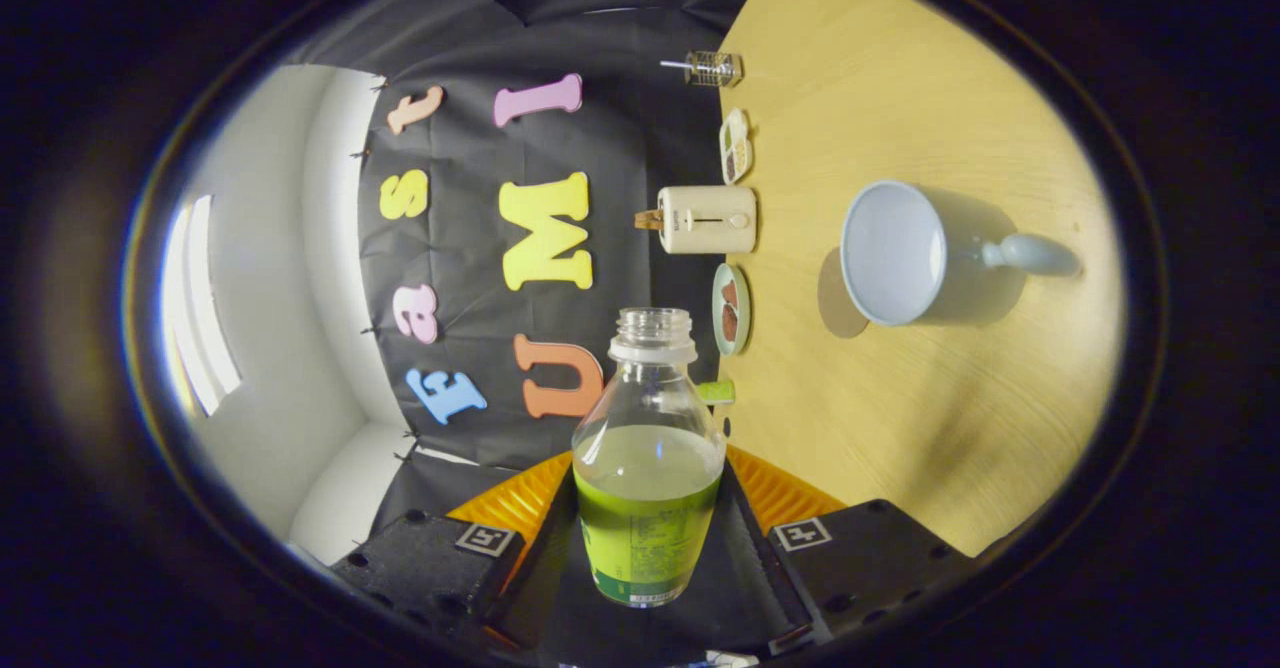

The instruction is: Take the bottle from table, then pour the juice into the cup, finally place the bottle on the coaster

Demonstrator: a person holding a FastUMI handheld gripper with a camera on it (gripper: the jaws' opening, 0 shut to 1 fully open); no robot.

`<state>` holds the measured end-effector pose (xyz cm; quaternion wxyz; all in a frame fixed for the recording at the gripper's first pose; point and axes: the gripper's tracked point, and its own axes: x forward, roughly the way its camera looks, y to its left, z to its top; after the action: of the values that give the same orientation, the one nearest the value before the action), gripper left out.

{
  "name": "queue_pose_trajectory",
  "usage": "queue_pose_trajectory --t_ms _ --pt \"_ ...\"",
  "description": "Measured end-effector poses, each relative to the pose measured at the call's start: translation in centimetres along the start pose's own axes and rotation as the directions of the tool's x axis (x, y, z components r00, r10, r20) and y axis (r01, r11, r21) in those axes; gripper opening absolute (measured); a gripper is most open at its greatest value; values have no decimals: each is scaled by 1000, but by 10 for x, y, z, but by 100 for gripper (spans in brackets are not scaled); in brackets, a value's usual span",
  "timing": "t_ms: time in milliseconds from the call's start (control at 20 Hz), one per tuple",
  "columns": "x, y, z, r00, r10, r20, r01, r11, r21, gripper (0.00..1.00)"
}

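Note:
A clear bottle (648, 468) with no cap and green juice in its lower half sits between my fingers. My gripper (648, 508) is shut on it, one finger (510, 503) on each side of its body. The view is rolled about a quarter turn, so the wooden table (900, 448) stands along one side of the bottle. A pale blue cup (895, 253) with a handle stands on that table, beyond the bottle's mouth and off to the side, its opening facing the bottle's side. No juice is leaving the mouth.
Along the table's far edge by the booth wall stand a cream toaster (705, 219), a small plate with brown food (730, 308), a divided snack tray (736, 145), a wire holder (712, 68) and a small green item (716, 391).

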<state>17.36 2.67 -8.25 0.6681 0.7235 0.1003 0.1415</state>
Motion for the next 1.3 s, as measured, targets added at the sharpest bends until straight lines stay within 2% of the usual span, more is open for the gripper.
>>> queue_pose_trajectory --t_ms 300,1050,1300 --pt "2 -1 3 1000 20 3 -20 980 198 78" --pt "-1 6 7 996 90 -14 -81 947 312 78" --pt "-3 11 6 993 113 -23 -97 925 369 78"
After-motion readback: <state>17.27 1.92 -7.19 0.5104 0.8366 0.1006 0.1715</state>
